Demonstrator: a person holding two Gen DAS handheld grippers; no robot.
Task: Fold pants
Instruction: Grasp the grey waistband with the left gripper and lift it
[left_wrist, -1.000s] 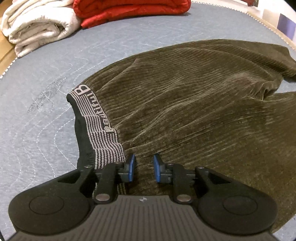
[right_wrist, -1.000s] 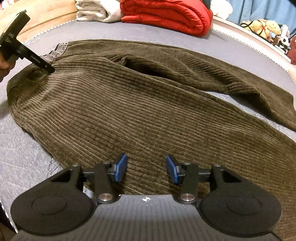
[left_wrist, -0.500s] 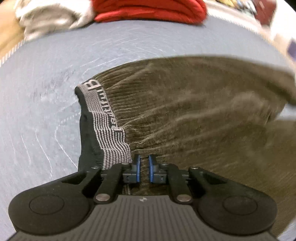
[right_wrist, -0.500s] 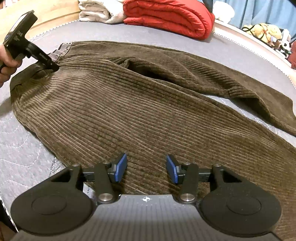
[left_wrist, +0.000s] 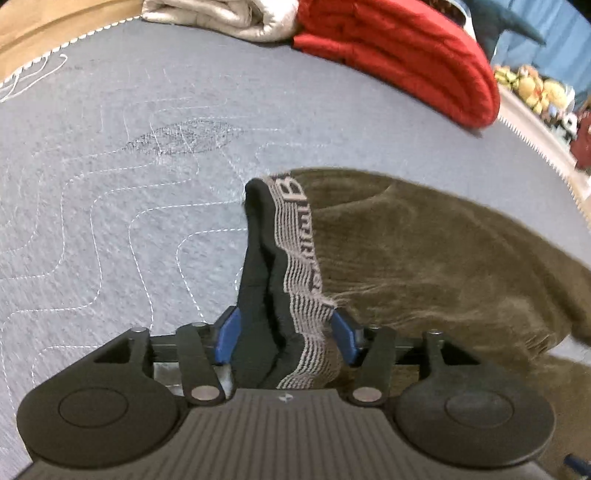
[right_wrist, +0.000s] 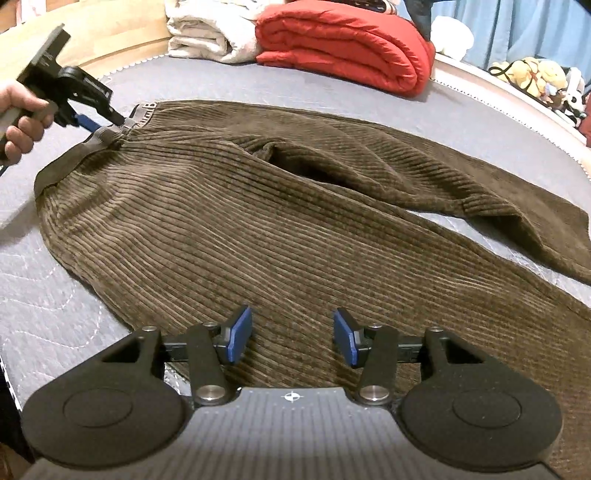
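The brown corduroy pants (right_wrist: 280, 221) lie spread out flat on the grey quilted mattress (left_wrist: 110, 184), with the top of the pants at the left and the two legs running off toward the right edge. One leg lies closer to the far edge and the other closer to the near edge, with a dark fold between them. The left tongs (left_wrist: 284, 332) are at the striped waistband (left_wrist: 299, 258), which has letters on it. The waistband is bunched up between the two blue pads (left_wrist: 227, 332), and the jaws are opening. The band fills the gap, and I cannot tell if the pads still press on it. In the right wrist view a hand (right_wrist: 18, 122) holds these left tongs (right_wrist: 110, 122) at the top left corner of the pants. The right tongs (right_wrist: 291, 338) hang over the near leg of the pants. Their jaws stand apart and nothing is pinched between them; only the flat cloth shows below. At the far edge of the mattress sit a folded red blanket (right_wrist: 351, 48) and a folded white blanket (right_wrist: 207, 40), touching side by side. Some stuffed toys (right_wrist: 535, 77) sit past the far right edge.
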